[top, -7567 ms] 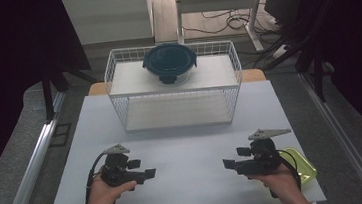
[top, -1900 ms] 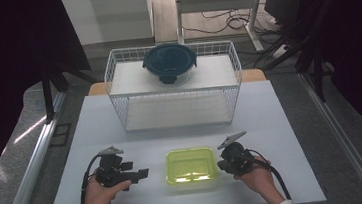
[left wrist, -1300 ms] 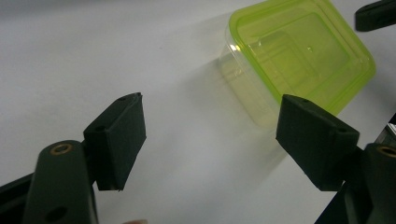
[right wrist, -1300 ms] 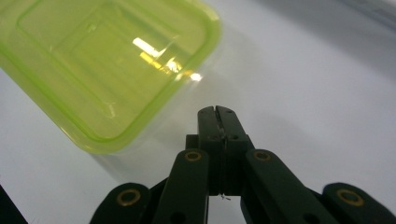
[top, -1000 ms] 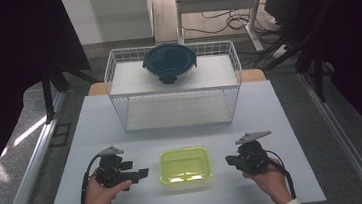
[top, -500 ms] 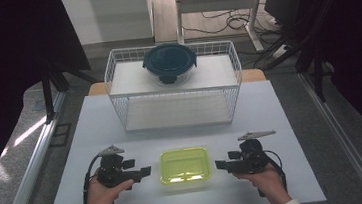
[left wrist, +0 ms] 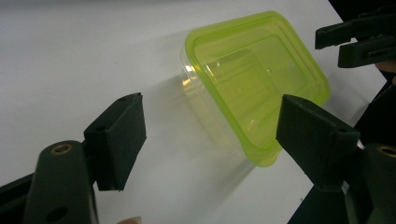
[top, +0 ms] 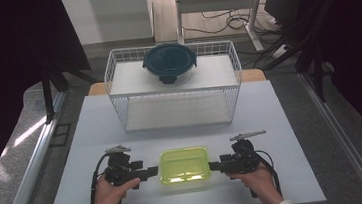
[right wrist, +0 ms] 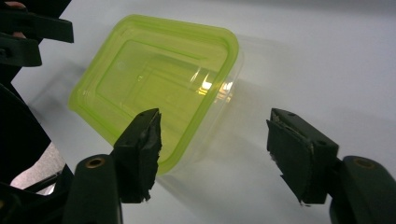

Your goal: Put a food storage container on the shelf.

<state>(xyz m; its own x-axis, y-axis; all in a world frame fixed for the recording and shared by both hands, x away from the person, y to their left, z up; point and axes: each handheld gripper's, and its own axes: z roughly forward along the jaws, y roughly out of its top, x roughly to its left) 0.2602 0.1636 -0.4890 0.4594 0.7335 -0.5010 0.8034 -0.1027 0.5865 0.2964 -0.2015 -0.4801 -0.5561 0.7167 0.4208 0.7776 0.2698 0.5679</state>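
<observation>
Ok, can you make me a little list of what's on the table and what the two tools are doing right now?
table: white top
green box: lime lid on, lying flat near the front edge
wire basket: white, at the back of the table
round container: dark lid, sits on the wire basket
left tool: open, aimed at the green box, not touching it
right tool: open, jaws have just been closing a bit, nothing pinched
</observation>
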